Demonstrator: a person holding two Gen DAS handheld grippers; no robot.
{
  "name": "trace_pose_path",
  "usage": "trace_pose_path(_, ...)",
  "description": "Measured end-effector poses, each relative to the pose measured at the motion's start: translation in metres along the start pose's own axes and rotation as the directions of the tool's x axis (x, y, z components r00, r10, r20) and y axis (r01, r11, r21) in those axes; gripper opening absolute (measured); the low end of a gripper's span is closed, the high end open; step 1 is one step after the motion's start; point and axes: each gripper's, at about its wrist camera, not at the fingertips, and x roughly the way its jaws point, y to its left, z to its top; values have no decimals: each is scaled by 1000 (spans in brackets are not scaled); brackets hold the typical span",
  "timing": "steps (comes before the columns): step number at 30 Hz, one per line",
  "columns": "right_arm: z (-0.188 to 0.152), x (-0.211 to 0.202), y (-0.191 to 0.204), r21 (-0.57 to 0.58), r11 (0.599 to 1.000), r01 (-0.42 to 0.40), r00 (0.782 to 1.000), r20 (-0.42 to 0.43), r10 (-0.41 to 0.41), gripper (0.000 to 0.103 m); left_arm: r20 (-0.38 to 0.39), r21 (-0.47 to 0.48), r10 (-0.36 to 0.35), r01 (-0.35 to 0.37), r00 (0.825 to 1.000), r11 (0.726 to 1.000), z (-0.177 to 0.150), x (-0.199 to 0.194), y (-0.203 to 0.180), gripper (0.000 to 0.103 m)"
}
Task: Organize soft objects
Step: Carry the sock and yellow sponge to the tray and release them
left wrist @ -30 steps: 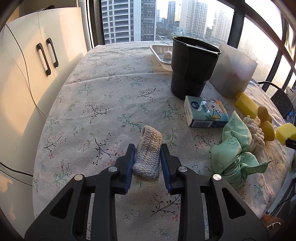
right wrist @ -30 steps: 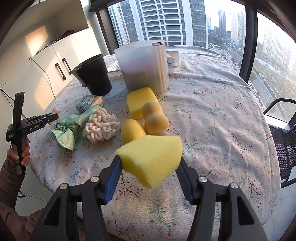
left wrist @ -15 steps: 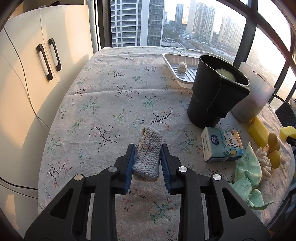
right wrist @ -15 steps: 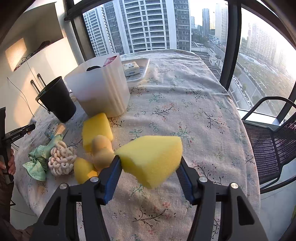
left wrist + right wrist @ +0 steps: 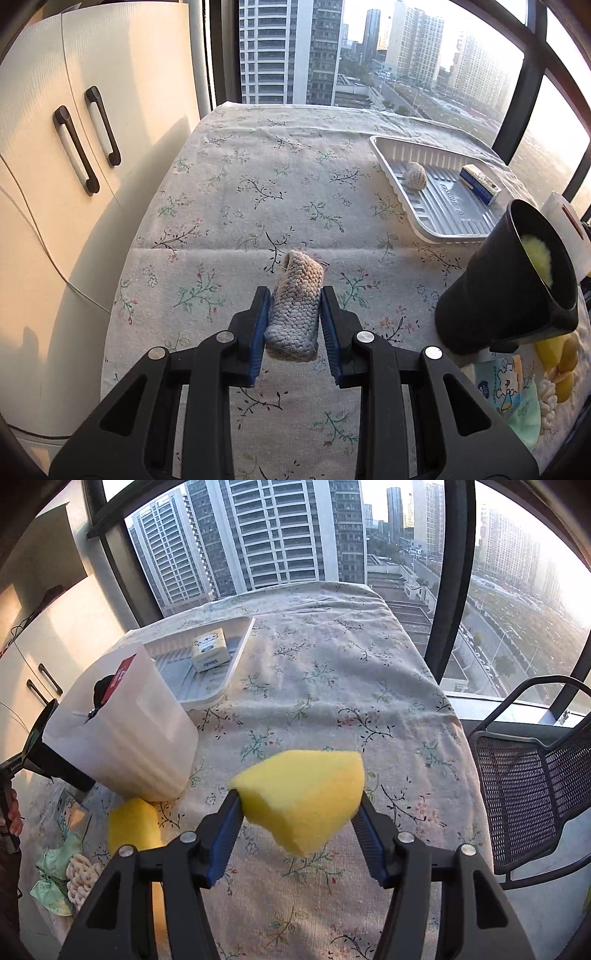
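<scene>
A table covered with a floral tablecloth (image 5: 258, 192) carries the things. On it stand a white ribbed tray (image 5: 439, 206), a black cup (image 5: 491, 295) and a translucent white container (image 5: 125, 734). Near the table's edge lie yellow sponges (image 5: 129, 825), a green cloth (image 5: 55, 882) and a tissue pack (image 5: 498, 384).

The left claw (image 5: 294, 322) grips a grey knitted roll (image 5: 295, 314) above the floral bench (image 5: 236, 206); at two o'clock a white tray (image 5: 443, 206) holds a knitted ball (image 5: 416, 175), at three o'clock stands a black cup (image 5: 506, 288)
</scene>
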Motion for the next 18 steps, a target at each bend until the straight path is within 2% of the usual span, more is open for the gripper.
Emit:
trace_pose_path(9,62,43,-8,-20,999,29,1000,-7,-29,62,8,3,-25,25,1000,1000,53,41,5,25)
trace_pose_path(12,82,57,-2,-30,999,26,1000,-3,-27,62,7,26,-25,25,1000,999,71,59,-1,25)
trace_pose_path(18,130,82,20,-44,999,-17,1000,14,18,62,23,82,-70,67,997,994,108,82,-28,25)
